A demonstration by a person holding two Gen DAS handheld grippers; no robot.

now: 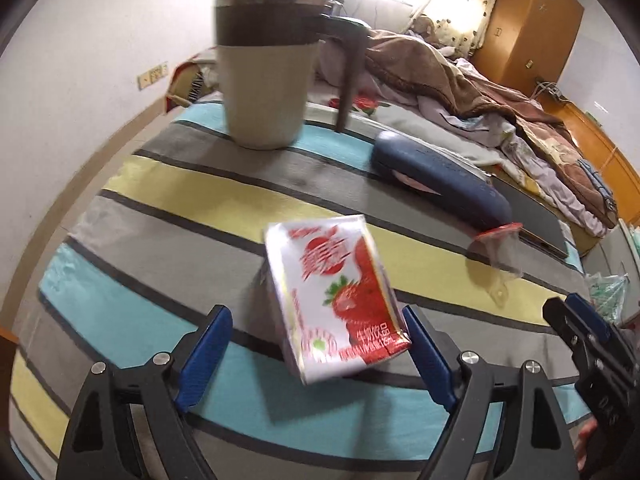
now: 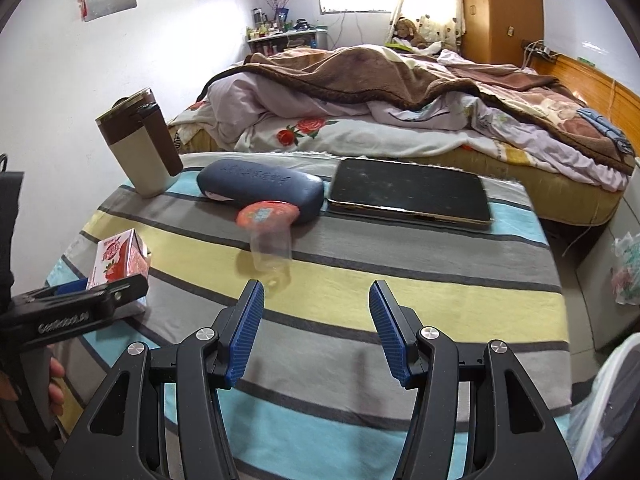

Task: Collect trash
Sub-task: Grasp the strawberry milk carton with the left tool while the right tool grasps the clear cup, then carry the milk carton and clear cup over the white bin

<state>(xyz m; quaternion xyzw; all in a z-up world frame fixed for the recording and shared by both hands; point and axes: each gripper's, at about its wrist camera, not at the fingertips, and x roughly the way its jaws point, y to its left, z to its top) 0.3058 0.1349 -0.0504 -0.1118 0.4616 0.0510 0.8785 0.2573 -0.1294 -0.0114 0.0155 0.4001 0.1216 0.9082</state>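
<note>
On the striped cloth, my left gripper (image 1: 316, 330) brackets a strawberry milk carton (image 1: 338, 300).

Its blue pads stand wide on either side of the carton, which tilts and looks blurred; I can't tell whether either pad touches it. My right gripper (image 2: 316, 312) hangs spread and empty above the cloth (image 2: 420, 300), near a clear cup with a red foil lid (image 2: 270, 240) lying beside the dark glasses case (image 2: 260, 188), mug (image 2: 140, 148) and tablet (image 2: 408, 196).

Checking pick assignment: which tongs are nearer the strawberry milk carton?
Left. The left tongs straddle the carton, open. The right tongs sit off to its side, facing the clear cup.
</note>
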